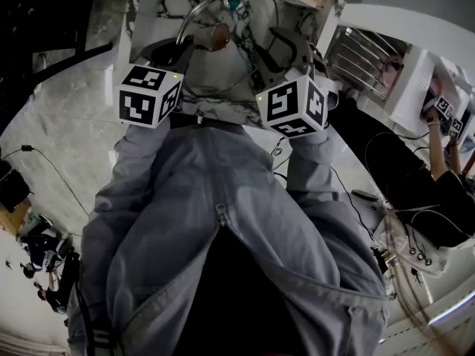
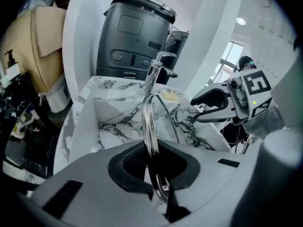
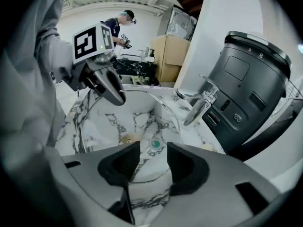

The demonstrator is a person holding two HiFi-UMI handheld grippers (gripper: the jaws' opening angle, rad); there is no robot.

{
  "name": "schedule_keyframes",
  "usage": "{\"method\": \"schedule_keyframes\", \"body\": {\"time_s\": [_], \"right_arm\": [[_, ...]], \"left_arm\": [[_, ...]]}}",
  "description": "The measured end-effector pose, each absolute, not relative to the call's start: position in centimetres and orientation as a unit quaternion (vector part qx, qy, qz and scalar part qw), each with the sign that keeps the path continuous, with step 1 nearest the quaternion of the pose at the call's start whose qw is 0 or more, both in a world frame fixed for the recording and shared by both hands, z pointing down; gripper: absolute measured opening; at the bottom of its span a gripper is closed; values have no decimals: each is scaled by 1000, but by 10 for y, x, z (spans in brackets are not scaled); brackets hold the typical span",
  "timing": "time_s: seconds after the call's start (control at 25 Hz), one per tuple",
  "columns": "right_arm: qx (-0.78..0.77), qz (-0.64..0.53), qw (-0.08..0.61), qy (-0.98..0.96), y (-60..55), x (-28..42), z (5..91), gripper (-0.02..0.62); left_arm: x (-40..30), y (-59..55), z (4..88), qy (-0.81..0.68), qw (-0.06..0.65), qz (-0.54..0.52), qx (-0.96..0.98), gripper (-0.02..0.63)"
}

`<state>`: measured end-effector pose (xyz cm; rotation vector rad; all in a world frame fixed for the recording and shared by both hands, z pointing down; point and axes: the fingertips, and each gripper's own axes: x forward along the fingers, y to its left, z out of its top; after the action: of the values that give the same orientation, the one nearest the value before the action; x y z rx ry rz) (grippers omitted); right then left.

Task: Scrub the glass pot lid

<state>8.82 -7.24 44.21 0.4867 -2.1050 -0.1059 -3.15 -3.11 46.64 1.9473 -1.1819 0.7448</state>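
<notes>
Edgewise, the glass pot lid [image 2: 150, 122] stands upright, clenched in the left hand-held gripper [image 2: 155, 171]; the right hand-held gripper [image 3: 151, 161] gapes empty.

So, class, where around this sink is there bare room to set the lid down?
Free: the marble basin floor between its near rim and the drain and brown item. Crowded: the back edge, with faucet and dark appliance; the glass lid in the left tongs hangs over the middle.
</notes>
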Motion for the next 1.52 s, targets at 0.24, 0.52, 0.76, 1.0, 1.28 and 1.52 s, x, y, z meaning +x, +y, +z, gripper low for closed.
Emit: {"method": "schedule_keyframes", "body": {"time_s": [0.24,0.52,0.76,1.0,1.28,1.52], "right_arm": [[175,-93,474,-858,-74,86,406,190],[95,-171,505,-840,-68,67,381,195],[23,-191,533,-824,-49,56,378,196],[-54,-163,586,-792,-23,63,398,193],[-70,-169,601,-778,-4,58,403,57],[-44,-200,561,-802,0,50,396,55]], "left_arm": [[-24,-27,426,-429,286,326,792,37],[-4,-14,403,-399,207,355,820,37],[8,2,390,-349,153,372,846,37],[18,17,381,-292,92,386,870,38],[14,26,378,-272,80,385,878,38],[3,36,363,-256,128,324,901,86]]}}
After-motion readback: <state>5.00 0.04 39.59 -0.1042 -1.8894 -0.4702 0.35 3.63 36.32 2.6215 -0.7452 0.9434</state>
